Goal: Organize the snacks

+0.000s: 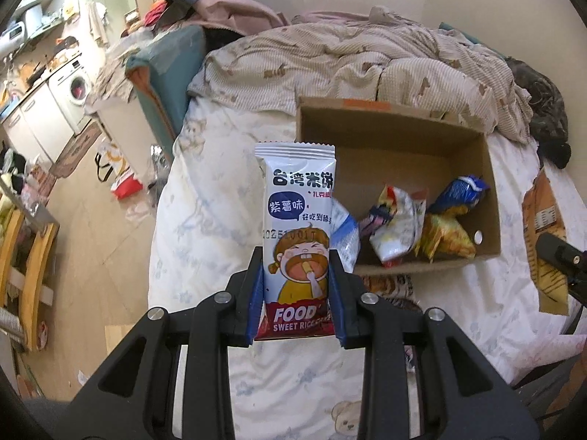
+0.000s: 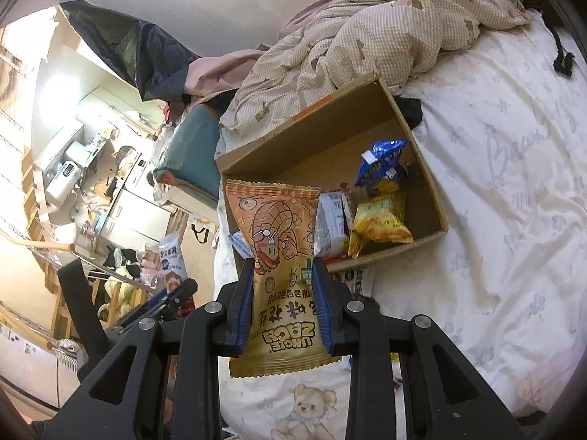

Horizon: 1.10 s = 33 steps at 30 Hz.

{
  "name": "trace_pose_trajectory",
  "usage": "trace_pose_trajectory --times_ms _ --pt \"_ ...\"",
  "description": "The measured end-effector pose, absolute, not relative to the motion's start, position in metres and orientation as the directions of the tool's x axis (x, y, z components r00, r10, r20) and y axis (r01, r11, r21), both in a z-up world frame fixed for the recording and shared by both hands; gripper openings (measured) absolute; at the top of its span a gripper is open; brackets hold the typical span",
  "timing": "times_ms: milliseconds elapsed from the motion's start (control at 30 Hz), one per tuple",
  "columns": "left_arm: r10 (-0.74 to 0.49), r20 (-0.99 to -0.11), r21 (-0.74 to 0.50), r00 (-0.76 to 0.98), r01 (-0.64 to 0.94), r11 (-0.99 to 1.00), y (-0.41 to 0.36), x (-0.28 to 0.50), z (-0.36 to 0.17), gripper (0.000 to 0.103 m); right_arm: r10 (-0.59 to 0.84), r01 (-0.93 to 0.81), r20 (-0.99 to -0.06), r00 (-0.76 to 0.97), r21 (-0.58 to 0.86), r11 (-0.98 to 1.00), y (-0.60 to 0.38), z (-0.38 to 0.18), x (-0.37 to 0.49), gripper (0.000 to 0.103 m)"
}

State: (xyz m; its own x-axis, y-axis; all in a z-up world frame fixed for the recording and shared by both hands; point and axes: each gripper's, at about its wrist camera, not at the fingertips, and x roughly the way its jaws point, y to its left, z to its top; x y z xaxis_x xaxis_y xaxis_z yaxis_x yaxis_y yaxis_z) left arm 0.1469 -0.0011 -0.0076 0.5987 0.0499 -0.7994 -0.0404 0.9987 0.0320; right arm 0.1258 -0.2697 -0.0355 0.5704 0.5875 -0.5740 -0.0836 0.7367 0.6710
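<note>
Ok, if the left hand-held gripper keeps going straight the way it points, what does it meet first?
Probably the near wall of the box, or the blue-white packet leaning there. Depth is unclear; its rice cake pack would touch first.

Lived-in studio flat: unmade bed (image 1: pixel 227 190) with crumpled checked duvet (image 1: pixel 367 62), bear-print sheet. Left of the bed, past clothes heaped at its head, a kitchenette with washing machine (image 1: pixel 75 90) and white cabinets (image 1: pixel 33 124).
</note>
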Motion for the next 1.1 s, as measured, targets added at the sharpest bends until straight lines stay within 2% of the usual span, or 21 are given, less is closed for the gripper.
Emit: trace_pose_trajectory --times_ms 533,1000,1100 --pt "0.02 -0.775 0.044 0.632 0.022 0.999 -0.016 0.211 0.001 0.027 0.547 -0.085 -0.604 0.58 0.623 0.778 -0.266 -0.032 0.183 0.031" --pt "0.026 -0.774 0.066 0.633 0.04 0.997 -0.029 0.264 -0.02 0.027 0.506 -0.057 -0.673 0.54 0.57 0.819 -0.254 -0.053 0.235 0.031" --pt "-0.007 -0.767 0.051 0.642 0.071 0.996 -0.032 0.271 -0.03 0.027 0.493 -0.045 -0.697 0.521 0.554 0.831 -0.252 -0.062 0.246 0.031"
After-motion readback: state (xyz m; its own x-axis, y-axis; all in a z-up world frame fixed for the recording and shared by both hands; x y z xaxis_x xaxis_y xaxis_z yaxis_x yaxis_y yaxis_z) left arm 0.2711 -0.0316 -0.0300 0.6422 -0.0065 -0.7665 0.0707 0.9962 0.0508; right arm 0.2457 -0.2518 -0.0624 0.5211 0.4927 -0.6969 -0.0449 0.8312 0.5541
